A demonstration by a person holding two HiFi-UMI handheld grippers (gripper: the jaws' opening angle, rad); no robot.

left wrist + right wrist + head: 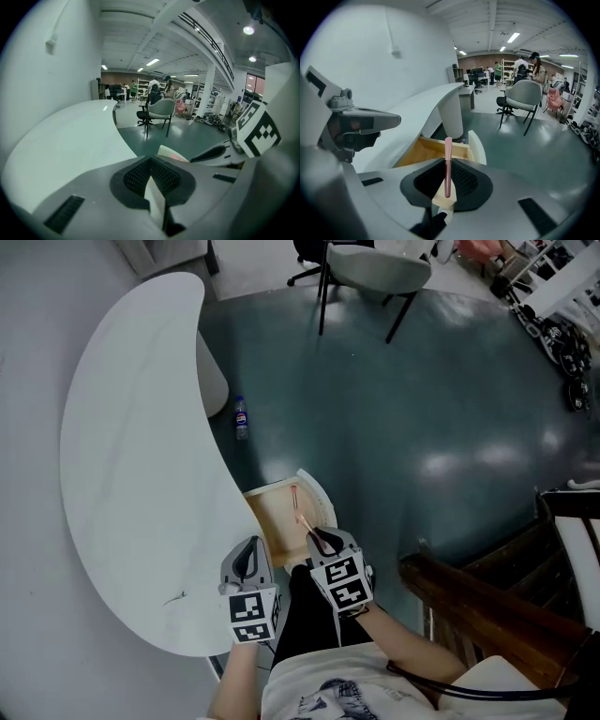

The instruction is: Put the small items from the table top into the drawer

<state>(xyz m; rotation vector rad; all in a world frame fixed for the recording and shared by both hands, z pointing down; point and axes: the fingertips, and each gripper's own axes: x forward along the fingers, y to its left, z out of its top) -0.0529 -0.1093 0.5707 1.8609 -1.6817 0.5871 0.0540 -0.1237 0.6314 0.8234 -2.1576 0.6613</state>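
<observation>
Right gripper (pixel 448 165): my jaws are nearly closed, clamped on a thin pink pen (pixel 448 146) that sticks out forward past the tips. The pen's far end hangs over the open wooden drawer (pixel 270 514), above its interior, not touching the bottom as far as I can tell. There may be another pink stick lying in the drawer near its far end, too small to confirm. Left gripper (pixel 249 557): jaws closed together with nothing between them, sitting at the edge of the white curved table (pixel 131 446), just beside the drawer's near-left corner. The two grippers are close together, side by side. A plastic bottle (pixel 241 416) stands on the floor past the drawer, next to the table leg.
</observation>
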